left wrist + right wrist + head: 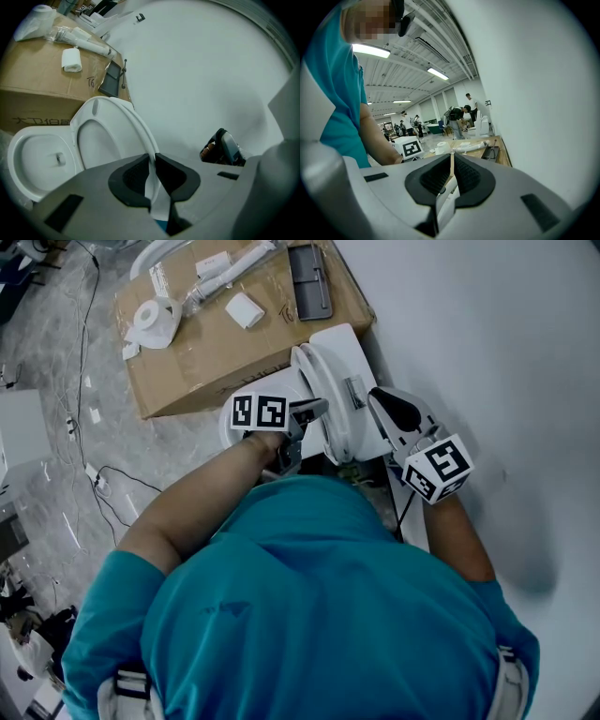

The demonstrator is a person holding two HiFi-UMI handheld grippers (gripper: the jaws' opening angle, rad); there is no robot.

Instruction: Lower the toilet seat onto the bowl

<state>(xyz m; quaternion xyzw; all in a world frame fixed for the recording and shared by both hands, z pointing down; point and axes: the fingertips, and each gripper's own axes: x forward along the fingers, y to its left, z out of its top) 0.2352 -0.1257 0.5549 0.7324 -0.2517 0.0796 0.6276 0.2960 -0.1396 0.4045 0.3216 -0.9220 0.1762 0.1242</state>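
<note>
- Head view, centre: the person's teal shirt [309, 606] and forearm [202, 507] hide most of the toilet bowl [272, 382]. The cardboard box [216, 352] is cut off by the top edge.
- Left gripper view, lower centre: the rim of the toilet seat [133, 123] vanishes between the pads of the left gripper [154, 157].
- Right gripper view, lower centre: it is unclear whether the pads of the right gripper [452, 159] touch the white edge [443, 199] low in their slit. The people [457, 117] at mid-frame are too small to tell apart.
</note>
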